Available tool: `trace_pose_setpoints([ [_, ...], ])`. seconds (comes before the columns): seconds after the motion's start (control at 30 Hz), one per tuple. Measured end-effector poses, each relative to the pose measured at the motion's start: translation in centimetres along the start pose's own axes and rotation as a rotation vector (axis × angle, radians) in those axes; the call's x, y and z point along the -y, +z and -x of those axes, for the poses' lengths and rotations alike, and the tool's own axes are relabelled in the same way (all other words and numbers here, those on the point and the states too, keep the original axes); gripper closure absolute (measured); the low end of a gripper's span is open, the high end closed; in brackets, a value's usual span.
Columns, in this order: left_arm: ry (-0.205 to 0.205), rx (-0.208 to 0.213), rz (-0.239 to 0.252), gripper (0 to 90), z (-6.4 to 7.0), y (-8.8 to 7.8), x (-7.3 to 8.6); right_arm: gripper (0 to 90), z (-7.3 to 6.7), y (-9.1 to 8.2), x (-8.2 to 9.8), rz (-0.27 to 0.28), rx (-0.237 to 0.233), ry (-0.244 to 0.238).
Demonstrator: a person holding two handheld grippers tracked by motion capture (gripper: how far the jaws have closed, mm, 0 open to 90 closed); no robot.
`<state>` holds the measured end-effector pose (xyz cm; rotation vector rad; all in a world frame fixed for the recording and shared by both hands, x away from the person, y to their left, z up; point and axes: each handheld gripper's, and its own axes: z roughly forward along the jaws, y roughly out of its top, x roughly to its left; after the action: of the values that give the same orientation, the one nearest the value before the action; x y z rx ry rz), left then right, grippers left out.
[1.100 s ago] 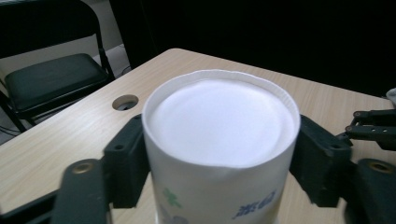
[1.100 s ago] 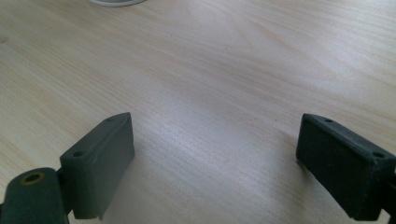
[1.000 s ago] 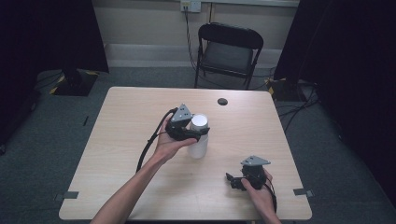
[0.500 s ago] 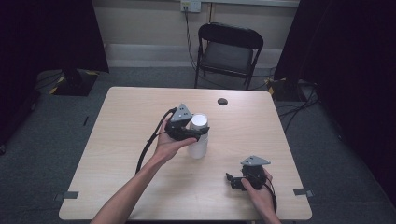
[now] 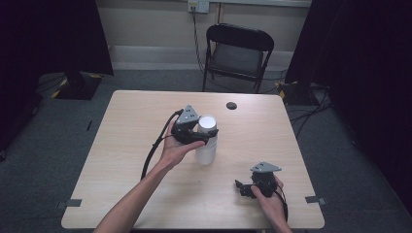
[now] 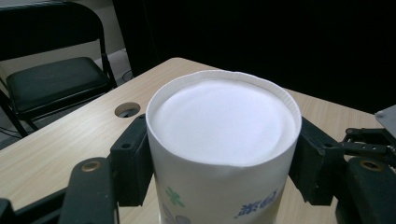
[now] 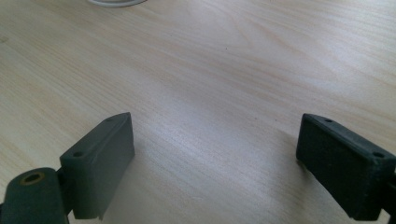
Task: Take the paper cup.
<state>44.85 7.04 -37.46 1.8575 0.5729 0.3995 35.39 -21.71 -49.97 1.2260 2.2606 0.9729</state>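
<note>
A white paper cup [image 5: 206,144] stands upside down near the middle of the wooden table [image 5: 136,121]; its flat white bottom [image 6: 224,116] faces up and green and blue print shows on its side. My left gripper [image 5: 204,133] is shut on the cup near its top, one jaw pressing each side. My right gripper [image 5: 241,188] rests low near the table's front right edge, pointing left, open with bare wood between its jaws [image 7: 215,158]. The cup's base rim [image 7: 116,2] peeks in at the top of the right gripper view.
A round cable hole [image 5: 231,105] lies in the table's far right part. A black folding chair [image 5: 238,53] stands behind the table. A black cable [image 5: 155,145] trails from the left gripper across the table. Dark curtains flank the room.
</note>
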Motion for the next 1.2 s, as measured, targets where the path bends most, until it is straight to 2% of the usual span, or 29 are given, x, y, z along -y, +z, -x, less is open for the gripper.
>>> trace_pose_setpoints([
  [0.17, 0.016, -0.005, 0.004, 33.0, 0.0, -0.3, -0.3, 10.8, 0.0, 0.0, 0.0, 0.000, 0.000, 0.000],
  [0.33, 0.002, -0.006, 0.024, 33.2, 0.0, -0.6, -0.5, 10.8, 0.0, 0.0, 0.0, 0.000, 0.000, 0.000],
  [0.5, 0.016, -0.008, 0.034, 33.2, 0.1, -0.8, -0.9, 10.8, 0.0, 0.0, 0.0, 0.000, 0.000, 0.000],
  [0.53, 0.029, -0.020, 0.039, 33.1, 0.1, -0.9, -1.1, 10.8, 0.0, 0.0, 0.0, 0.000, 0.000, 0.000],
  [0.63, 0.034, -0.010, 0.057, 33.2, 0.2, -1.1, -1.6, 10.8, 0.0, 0.0, 0.0, 0.000, 0.000, 0.000],
  [0.77, 0.033, -0.023, 0.068, 33.4, 0.3, -1.3, -1.8, 10.8, 0.0, 0.0, 0.0, 0.000, 0.000, 0.000],
  [0.83, 0.017, -0.027, 0.088, 33.5, 0.4, -1.5, -1.8, 10.8, 0.0, 0.0, 0.0, 0.000, 0.000, 0.000],
  [0.97, 0.013, -0.031, 0.113, 33.7, 0.5, -1.8, -2.0, 10.8, 0.0, 0.0, 0.0, 0.000, 0.000, 0.000],
  [1.2, 0.031, -0.028, 0.135, 34.0, 0.8, -3.0, -2.9, 10.8, 0.0, 0.0, 0.0, 0.000, 0.000, 0.000],
])
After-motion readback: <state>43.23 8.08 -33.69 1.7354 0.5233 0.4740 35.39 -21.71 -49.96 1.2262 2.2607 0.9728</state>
